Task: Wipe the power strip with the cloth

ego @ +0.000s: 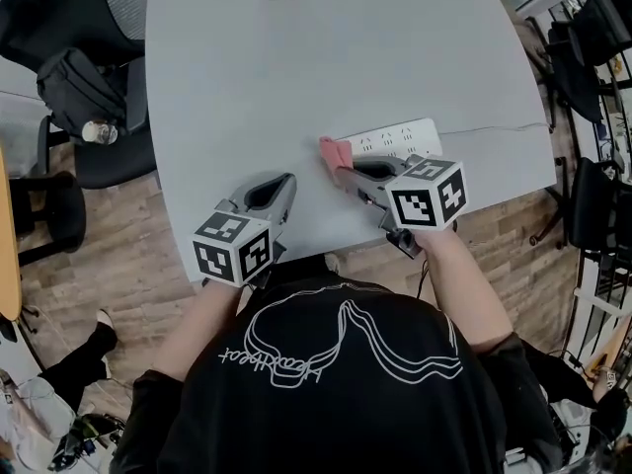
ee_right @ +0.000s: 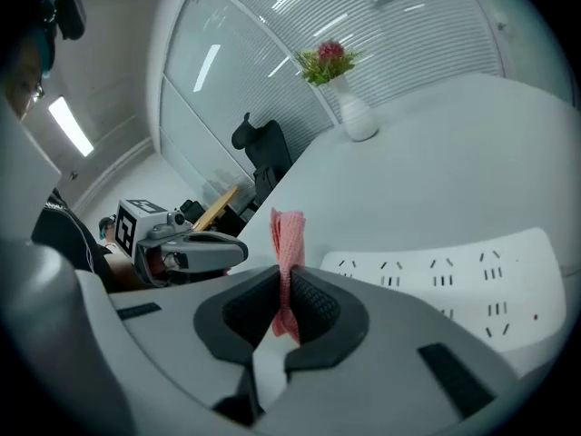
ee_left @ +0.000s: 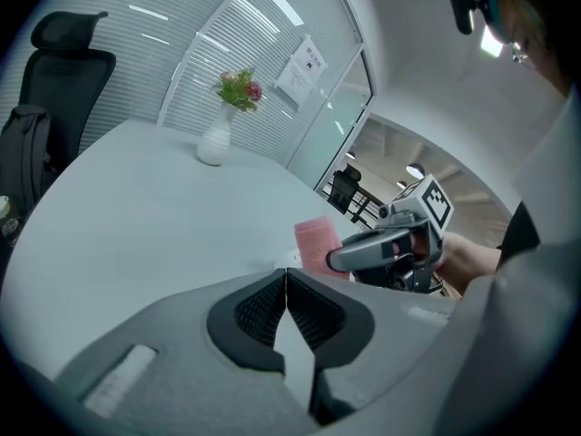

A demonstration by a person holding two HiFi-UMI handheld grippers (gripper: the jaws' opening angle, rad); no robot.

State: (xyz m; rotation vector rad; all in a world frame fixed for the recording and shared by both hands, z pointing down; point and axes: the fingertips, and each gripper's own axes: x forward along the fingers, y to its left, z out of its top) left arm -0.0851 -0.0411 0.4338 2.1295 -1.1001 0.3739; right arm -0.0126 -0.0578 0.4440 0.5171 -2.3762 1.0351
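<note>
Right gripper [ego: 343, 169], angled left, pinches the pink cloth [ego: 334, 152] at the power strip's [ego: 397, 137] left end, covering its near edge. Left gripper [ego: 287, 182], closed and empty, is over the worktop [ego: 296, 67].

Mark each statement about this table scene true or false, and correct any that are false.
1. The right gripper is shut on the pink cloth. True.
2. The left gripper holds the power strip. False: its jaws are shut on nothing, away from the strip.
3. A vase with flowers stands on the table. True.
4. The power strip is black. False: it is white.
</note>
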